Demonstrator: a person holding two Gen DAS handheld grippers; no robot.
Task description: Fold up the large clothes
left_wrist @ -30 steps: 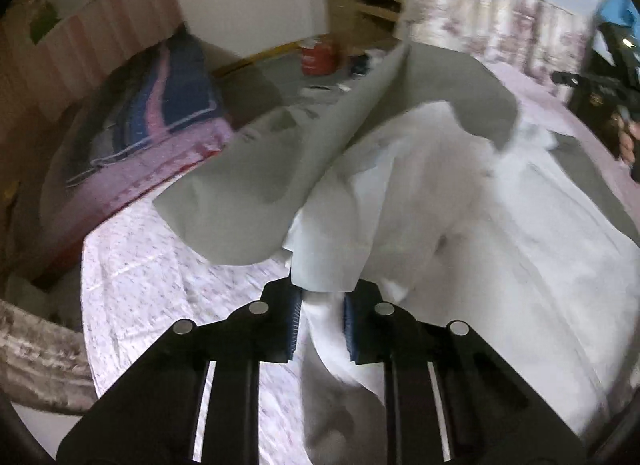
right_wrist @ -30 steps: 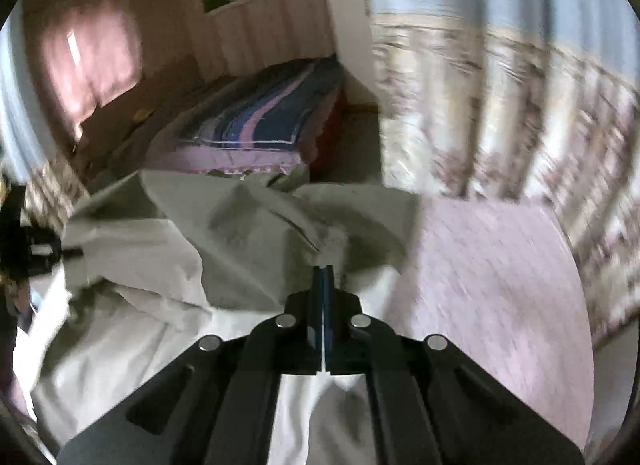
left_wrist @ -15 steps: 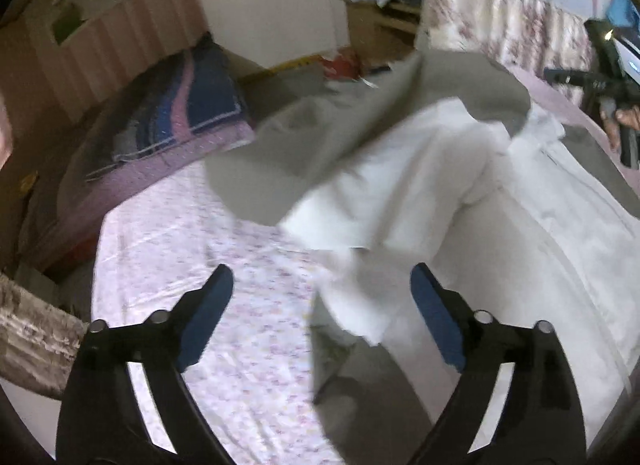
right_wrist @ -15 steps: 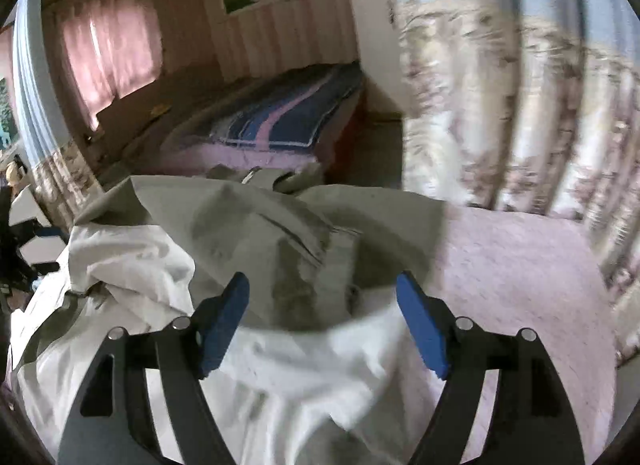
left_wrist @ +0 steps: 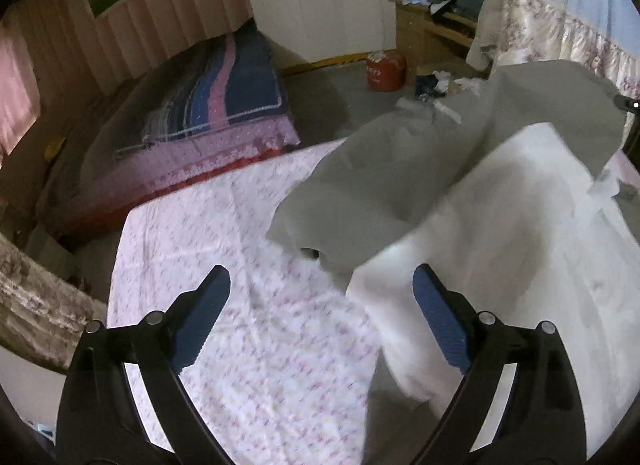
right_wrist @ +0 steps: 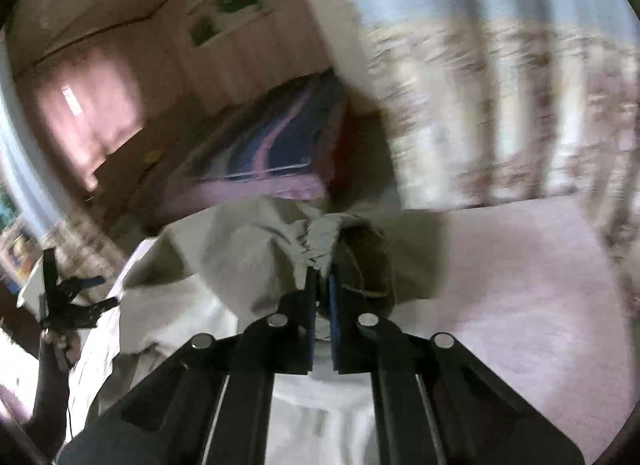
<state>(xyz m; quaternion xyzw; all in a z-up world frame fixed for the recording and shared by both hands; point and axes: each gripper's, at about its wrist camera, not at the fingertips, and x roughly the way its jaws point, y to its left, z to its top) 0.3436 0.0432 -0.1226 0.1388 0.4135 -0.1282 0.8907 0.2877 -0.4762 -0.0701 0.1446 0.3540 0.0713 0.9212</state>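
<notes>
A large grey garment with a white lining lies rumpled on the pink floral bedsheet. My left gripper is open and empty above the sheet, with the garment's white edge just past its right finger. My right gripper is shut on a bunched fold of the grey garment and holds it lifted. In the right wrist view the left gripper shows at the far left, held by a hand.
A second bed with a striped blue and pink blanket stands beyond the sheet's far edge. A red canister and scattered items sit on the floor by a wooden desk. Floral curtains hang at right.
My left gripper let go of the white lining and opened wide, then drew back left. My right gripper opened half a second ago and has now shut again on a grey fold.
</notes>
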